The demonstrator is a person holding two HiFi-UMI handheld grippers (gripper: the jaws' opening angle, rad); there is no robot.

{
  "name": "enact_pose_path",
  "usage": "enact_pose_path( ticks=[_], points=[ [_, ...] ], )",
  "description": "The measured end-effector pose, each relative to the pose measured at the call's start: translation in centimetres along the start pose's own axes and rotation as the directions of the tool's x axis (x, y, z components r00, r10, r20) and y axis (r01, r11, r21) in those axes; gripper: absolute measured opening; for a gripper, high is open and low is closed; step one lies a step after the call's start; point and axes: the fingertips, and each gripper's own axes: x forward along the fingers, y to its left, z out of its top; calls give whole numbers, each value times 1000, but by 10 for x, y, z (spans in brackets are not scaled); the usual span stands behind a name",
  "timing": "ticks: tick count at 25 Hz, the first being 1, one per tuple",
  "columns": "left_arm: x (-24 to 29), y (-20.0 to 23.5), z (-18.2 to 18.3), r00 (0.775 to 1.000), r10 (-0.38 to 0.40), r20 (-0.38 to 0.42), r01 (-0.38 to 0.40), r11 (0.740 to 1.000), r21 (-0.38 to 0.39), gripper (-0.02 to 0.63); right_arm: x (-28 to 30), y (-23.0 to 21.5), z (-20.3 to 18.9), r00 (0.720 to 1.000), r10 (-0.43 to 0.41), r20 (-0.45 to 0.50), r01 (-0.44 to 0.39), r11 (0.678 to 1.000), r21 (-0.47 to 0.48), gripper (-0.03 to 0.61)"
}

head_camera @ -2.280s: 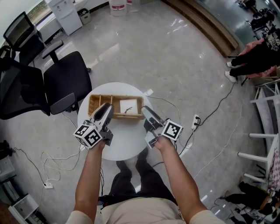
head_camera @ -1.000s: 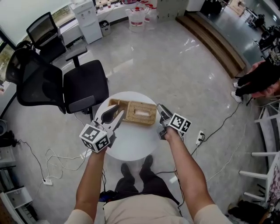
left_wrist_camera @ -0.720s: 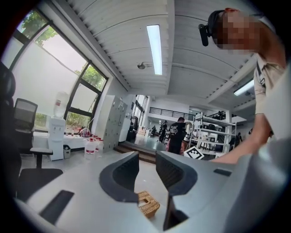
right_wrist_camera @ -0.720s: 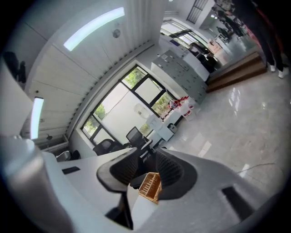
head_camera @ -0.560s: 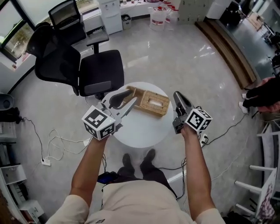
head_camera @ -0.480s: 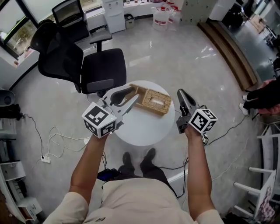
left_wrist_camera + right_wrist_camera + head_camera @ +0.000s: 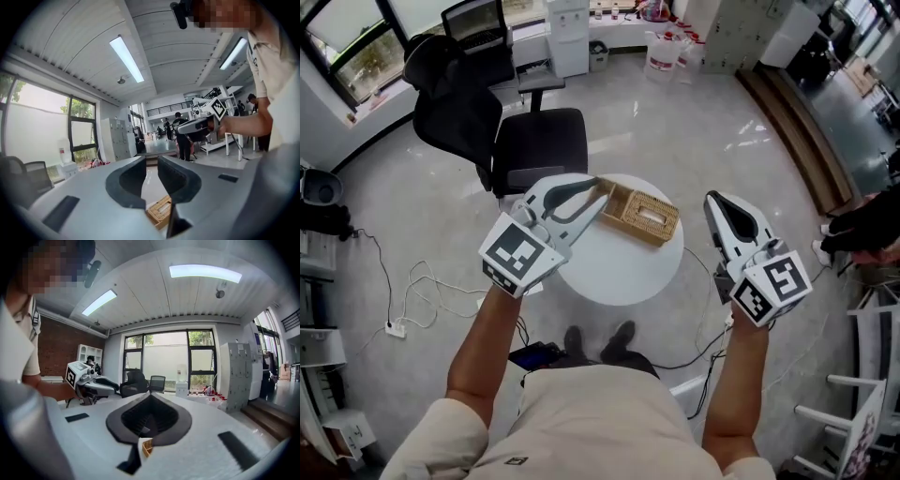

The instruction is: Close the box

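Note:
A woven wicker box [image 7: 645, 216] lies on the round white table [image 7: 619, 272], its woven top with a pale slot facing up. My left gripper [image 7: 595, 195] is held high over the table's left side. Its tips overlap the box's left end in the head view, and its jaws are closing with nothing between them. In the left gripper view the box [image 7: 159, 211] shows far below the left gripper [image 7: 150, 176]. My right gripper [image 7: 715, 202] is shut and empty, out past the table's right edge. In its own view the right gripper [image 7: 150, 397] points level into the room.
A black office chair [image 7: 539, 141] stands just behind the table, with a second one further back. Cables [image 7: 422, 291] trail over the floor at left, and more lie under the table. A person [image 7: 862, 225] is at the far right edge. Wooden steps [image 7: 787, 94] run along the upper right.
The box, open in the earliest frame, now has its top down. Both grippers have lifted off the table; the right has swung out to the right, and the left jaws have narrowed.

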Motion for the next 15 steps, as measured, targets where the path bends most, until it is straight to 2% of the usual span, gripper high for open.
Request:
enact_pose_path(
  ticks=[3,7,10,15],
  points=[
    [-26,-3,20,1000,18,10,-19,998,52,71,-12,22,12,1000,9,-19,-9,1000,-30,-9],
    [-61,-8,45,998,49,26,-50,997,64,67,-30,41,21,999,-18,-37,16,998,-60,-9],
    [-83,-11,53,996,76,38,-78,995,56,66,-40,53,26,998,-37,-42,33,997,-74,-9],
    [-96,-25,56,998,56,32,-58,996,67,66,-59,65,30,998,-56,-43,51,995,-91,-9]
  ],
)
